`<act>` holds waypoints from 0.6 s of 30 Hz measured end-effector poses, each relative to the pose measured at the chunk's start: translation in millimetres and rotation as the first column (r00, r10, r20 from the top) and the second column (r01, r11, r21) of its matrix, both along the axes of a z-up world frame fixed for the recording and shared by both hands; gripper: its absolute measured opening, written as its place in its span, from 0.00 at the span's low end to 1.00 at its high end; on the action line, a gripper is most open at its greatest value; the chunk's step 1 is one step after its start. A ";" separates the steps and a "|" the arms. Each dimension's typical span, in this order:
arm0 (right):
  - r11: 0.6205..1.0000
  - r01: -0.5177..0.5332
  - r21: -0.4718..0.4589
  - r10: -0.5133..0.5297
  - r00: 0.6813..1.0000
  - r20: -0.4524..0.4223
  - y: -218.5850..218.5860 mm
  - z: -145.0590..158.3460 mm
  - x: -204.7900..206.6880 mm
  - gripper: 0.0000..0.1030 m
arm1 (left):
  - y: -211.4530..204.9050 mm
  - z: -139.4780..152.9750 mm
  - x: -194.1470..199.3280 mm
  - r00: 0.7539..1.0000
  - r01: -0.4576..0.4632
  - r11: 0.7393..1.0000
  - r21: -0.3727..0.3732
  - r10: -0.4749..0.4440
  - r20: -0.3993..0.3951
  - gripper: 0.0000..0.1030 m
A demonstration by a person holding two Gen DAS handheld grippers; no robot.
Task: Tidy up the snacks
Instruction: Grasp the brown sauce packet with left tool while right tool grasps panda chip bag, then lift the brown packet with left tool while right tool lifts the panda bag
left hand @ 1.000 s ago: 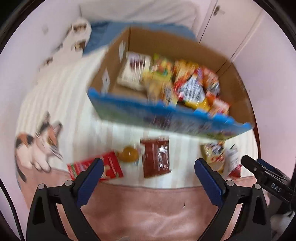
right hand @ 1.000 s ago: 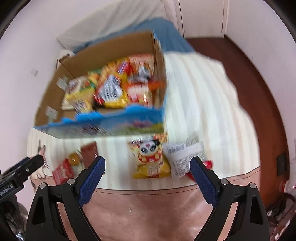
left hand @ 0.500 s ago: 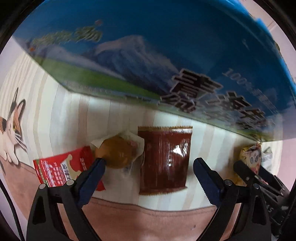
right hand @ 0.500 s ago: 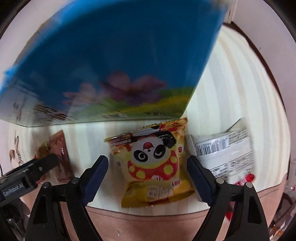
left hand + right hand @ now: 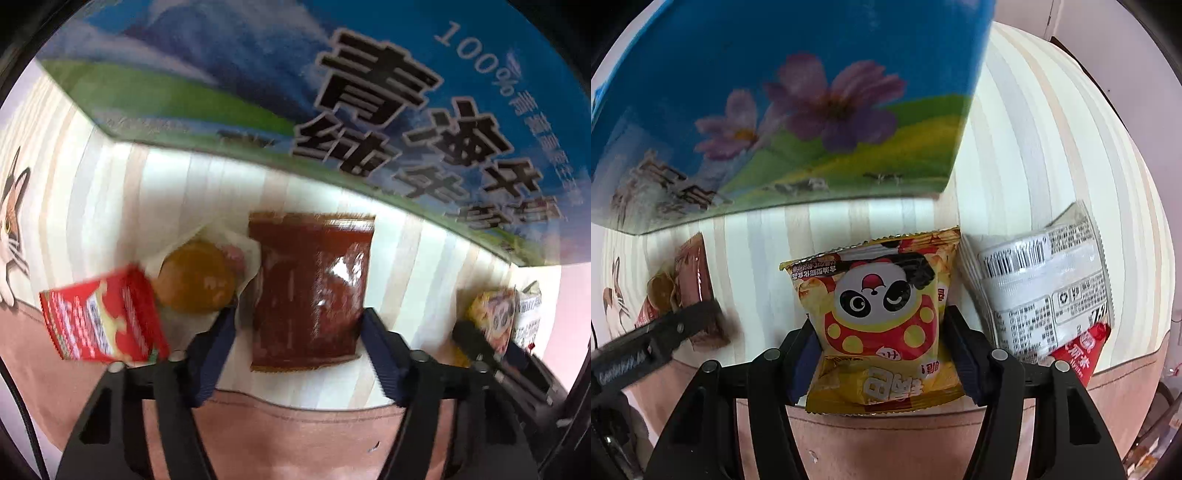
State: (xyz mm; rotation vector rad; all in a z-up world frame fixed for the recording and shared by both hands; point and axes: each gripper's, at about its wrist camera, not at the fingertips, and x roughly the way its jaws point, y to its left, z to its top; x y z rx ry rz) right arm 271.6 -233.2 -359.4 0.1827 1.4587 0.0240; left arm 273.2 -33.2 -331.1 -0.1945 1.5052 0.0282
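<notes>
A flat brown-red packet lies on the striped cloth, between the blue fingers of my left gripper. The jaws are closing; the right pad is at the packet's edge, and a thin gap shows at the left pad. My right gripper is also closing, with both pads against the sides of a yellow panda snack bag. The blue printed box rises just behind both packets. In the right wrist view my left gripper shows blurred over the brown packet.
A red packet and a round orange pastry in a clear wrapper lie left of the brown packet. A white barcode packet and a red one lie right of the panda bag. The cloth's pink border runs along the near edge.
Both grippers have come down from above the open box to the cloth in front of it. Their jaws have narrowed around the brown packet and the panda bag.
</notes>
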 end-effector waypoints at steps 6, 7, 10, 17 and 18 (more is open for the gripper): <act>1.000 -0.019 0.004 0.019 0.999 -0.037 3.6 -4.7 -21.8 0.61 | -5.0 5.1 -11.3 0.999 0.050 0.999 0.021 -0.050 0.018 0.53; 1.000 -0.025 0.010 0.026 0.998 -0.049 3.4 -4.8 -26.8 0.61 | -8.0 6.0 -18.8 0.998 0.067 0.997 0.023 -0.067 0.014 0.50; 0.998 -0.045 0.034 0.048 0.994 -0.100 3.1 -7.6 -51.3 0.61 | -10.4 6.7 -51.5 0.993 0.116 0.993 0.013 -0.116 -0.026 0.48; 0.995 -0.074 0.070 0.087 0.976 -0.201 -3.8 -19.9 -110.5 0.61 | -11.5 -2.7 -95.5 0.981 0.171 0.985 -0.001 -0.171 -0.088 0.48; 0.994 -0.086 0.070 0.099 0.974 -0.203 -3.8 -20.2 -113.0 0.62 | -11.3 5.0 -92.0 0.983 0.177 0.984 -0.002 -0.176 -0.055 0.49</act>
